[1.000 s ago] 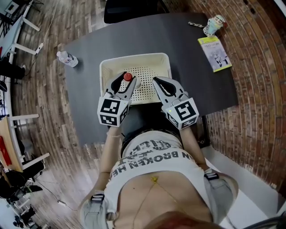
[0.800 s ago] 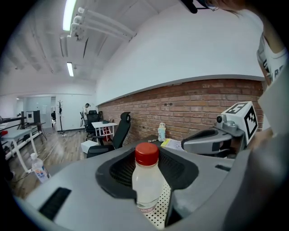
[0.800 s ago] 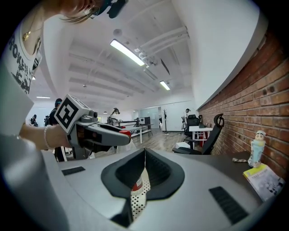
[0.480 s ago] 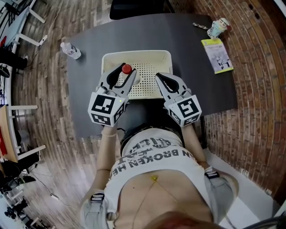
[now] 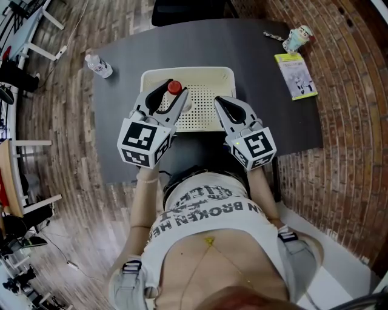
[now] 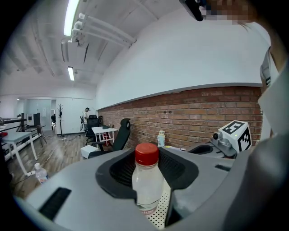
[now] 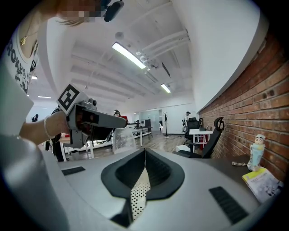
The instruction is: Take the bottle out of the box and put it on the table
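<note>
A clear bottle with a red cap (image 5: 174, 87) is upright between the jaws of my left gripper (image 5: 171, 92), which is shut on its body. Bottle and gripper are raised over the left half of the cream perforated box (image 5: 188, 72). In the left gripper view the bottle (image 6: 146, 182) fills the gap between the jaws, with the box's dotted floor below it. My right gripper (image 5: 222, 102) hovers over the box's right part, shut with nothing in it. The right gripper view shows its tips (image 7: 144, 151) meeting, and the held bottle (image 7: 123, 139) off to the left.
The box sits on a dark table (image 5: 121, 121). A second small bottle (image 5: 99, 65) lies near the table's far left corner. A yellow-green booklet (image 5: 295, 75) and a small figure cup (image 5: 298, 37) are at the far right. A black chair (image 5: 188, 9) stands beyond the far edge.
My left gripper has risen with the bottle, which now stands higher above the box floor. The right gripper has stayed where it was.
</note>
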The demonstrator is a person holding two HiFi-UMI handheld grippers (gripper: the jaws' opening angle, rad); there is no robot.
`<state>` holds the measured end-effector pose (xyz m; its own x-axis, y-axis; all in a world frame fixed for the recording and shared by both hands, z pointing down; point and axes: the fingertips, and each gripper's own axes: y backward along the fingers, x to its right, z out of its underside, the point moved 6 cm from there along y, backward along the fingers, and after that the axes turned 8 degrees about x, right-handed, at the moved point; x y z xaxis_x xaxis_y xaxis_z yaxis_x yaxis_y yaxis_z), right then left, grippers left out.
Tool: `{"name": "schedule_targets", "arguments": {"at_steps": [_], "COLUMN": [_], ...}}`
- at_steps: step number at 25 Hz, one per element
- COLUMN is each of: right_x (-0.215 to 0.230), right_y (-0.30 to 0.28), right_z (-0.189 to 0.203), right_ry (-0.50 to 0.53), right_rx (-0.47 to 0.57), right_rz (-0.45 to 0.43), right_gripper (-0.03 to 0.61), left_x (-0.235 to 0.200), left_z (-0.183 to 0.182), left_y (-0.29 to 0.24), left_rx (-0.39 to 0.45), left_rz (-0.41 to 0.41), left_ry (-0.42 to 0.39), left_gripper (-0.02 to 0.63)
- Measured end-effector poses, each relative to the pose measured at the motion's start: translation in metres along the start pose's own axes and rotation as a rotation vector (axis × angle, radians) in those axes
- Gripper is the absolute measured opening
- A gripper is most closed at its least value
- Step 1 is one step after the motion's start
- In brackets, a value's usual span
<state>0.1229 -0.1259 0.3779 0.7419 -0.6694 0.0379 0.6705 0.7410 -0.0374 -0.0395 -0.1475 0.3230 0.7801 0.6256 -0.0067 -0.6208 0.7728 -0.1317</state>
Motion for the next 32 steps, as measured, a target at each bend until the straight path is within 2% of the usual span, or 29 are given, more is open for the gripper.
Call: {"name": "schedule_targets", "arguments": {"at_steps": [25,32], "right_x": [-0.008,-0.003], "right_y": [0.004,0.004], "right_z": [-0.003,-0.004], "right_ry": [0.017,0.027], "right_rx": [0.003,0.003], "right_rz": [0.020,0.057], "right_gripper": [0.009,0.009], "left_x": [-0.003,-0.013], "left_z": [0.004,0.006], "left_y": [0.007,0.015], "left_rx": [-0.010,0.003], "left_rz": [0.016,0.007], "left_ry": [0.007,0.021], "left_gripper": [0.158,0.158]}}
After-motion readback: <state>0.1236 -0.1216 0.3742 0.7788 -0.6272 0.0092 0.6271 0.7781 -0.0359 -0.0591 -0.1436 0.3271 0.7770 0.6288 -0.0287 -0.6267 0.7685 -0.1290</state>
